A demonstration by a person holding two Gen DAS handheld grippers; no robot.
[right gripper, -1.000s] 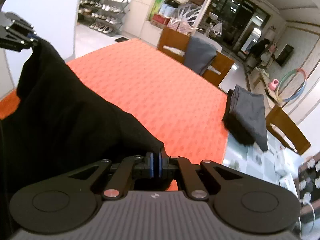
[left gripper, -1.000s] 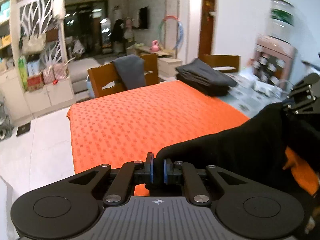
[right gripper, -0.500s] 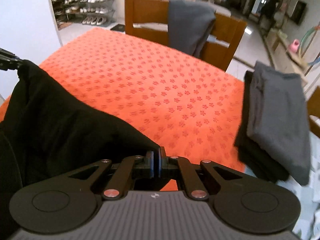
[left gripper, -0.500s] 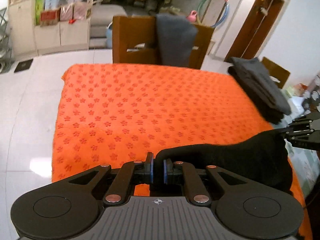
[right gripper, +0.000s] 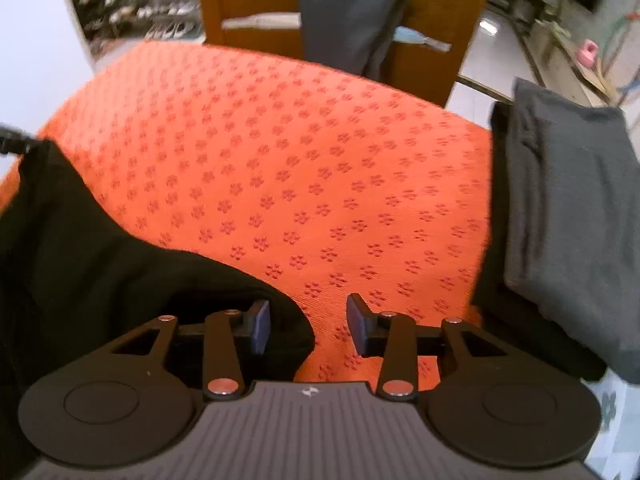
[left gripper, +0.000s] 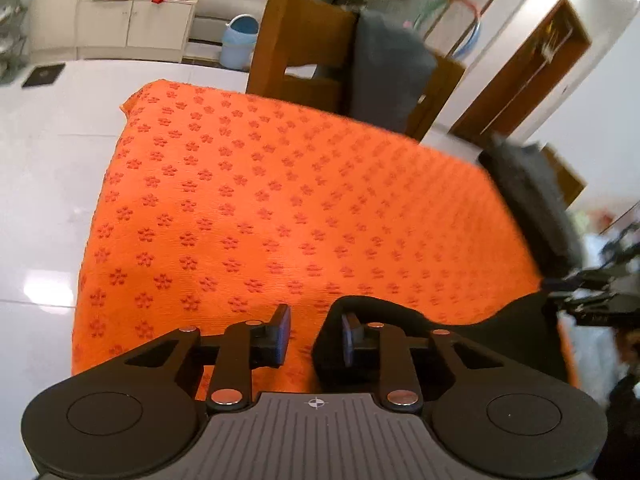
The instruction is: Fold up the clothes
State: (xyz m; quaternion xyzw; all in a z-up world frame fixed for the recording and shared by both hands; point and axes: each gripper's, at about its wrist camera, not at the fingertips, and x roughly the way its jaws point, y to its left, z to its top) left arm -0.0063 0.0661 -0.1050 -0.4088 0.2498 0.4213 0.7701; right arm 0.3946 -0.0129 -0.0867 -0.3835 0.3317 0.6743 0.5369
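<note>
On near edge of orange cloth: black garment, spread between L gripper and R gripper — both w/ fingers parted, gripping nothing. Folded grey stack at far right — likely the done pile.

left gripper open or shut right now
Open. The left gripper shows a wide gap between its blue pads, orange cloth visible through it; the black garment only drapes past one finger.
</note>
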